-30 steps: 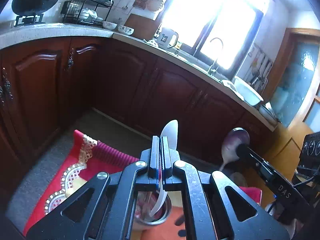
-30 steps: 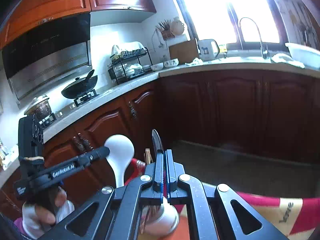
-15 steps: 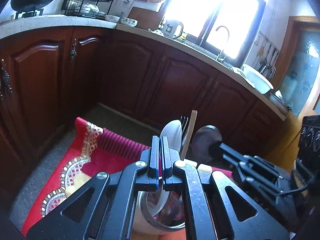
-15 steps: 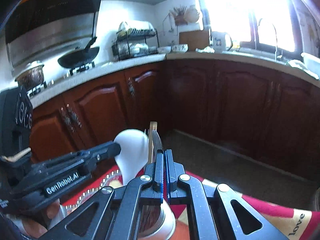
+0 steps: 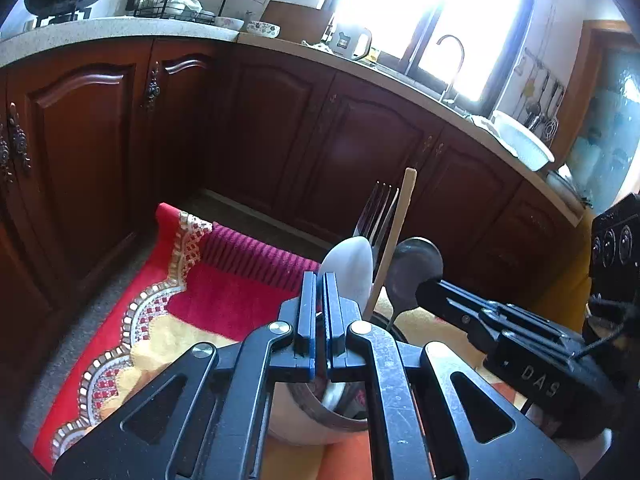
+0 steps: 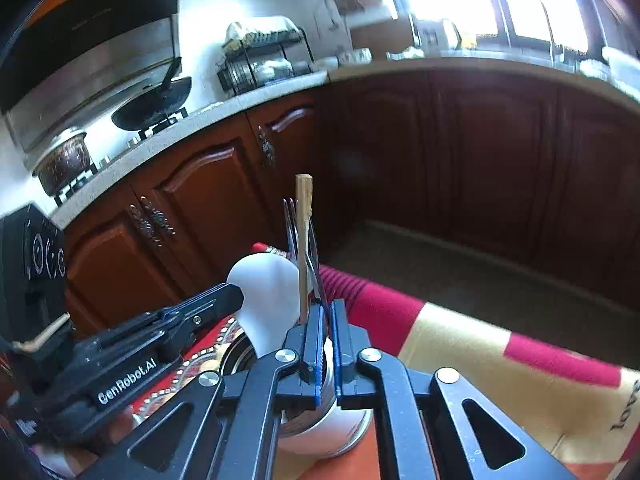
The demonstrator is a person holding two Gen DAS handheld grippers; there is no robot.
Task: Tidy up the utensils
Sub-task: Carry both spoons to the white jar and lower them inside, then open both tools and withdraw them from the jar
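Note:
A white cup with a metal rim [image 5: 316, 420] stands on the red and yellow cloth; it also shows in the right wrist view [image 6: 340, 428]. A fork [image 5: 378, 212] and a wooden chopstick [image 5: 400, 232] stand in it. My left gripper [image 5: 319, 300] is shut on a white spoon [image 5: 352, 268], its handle down in the cup. My right gripper [image 6: 327, 328] is shut on a dark metal spoon [image 5: 416, 272], held beside the white spoon [image 6: 268, 296] over the cup. In the right wrist view only the metal spoon's thin edge shows.
The red, yellow and orange patterned cloth [image 5: 192, 300] covers the surface under the cup. Dark wooden kitchen cabinets [image 5: 280, 128] stand beyond a floor gap. A counter holds a dish rack [image 6: 260, 60], a wok [image 6: 156, 100] and a kettle [image 5: 352, 42].
Both grippers have come down and closer to the cup with their spoons. The fork and chopstick in the cup have come into view. Both grippers stay shut.

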